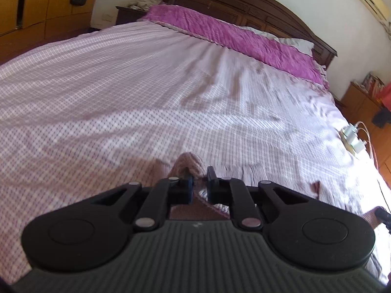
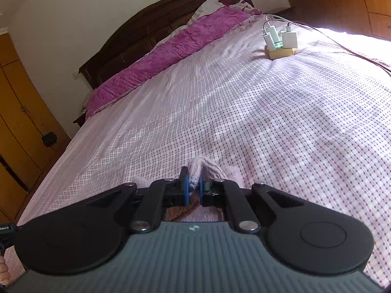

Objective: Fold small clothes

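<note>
While both tools pinch garment (image 2: 195,171) — left tool (image 1: 199,180), right tool (image 2: 193,185) — above bed (image 2: 268,122), 6 o'clock: fold unfinished, laying down remains.

Left gripper (image 1: 199,182) pinches pink knit garment (image 1: 187,164) low over checked bedsheet (image 1: 122,92); purple blanket (image 1: 234,36) by headboard (image 1: 244,2).

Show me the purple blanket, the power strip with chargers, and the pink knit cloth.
purple blanket (image 2: 171,46), right wrist view, crumpled middle.
power strip (image 2: 281,53), right wrist view, beige side wall.
pink knit cloth (image 2: 195,171), right wrist view, bunched fold between the fingers.
</note>
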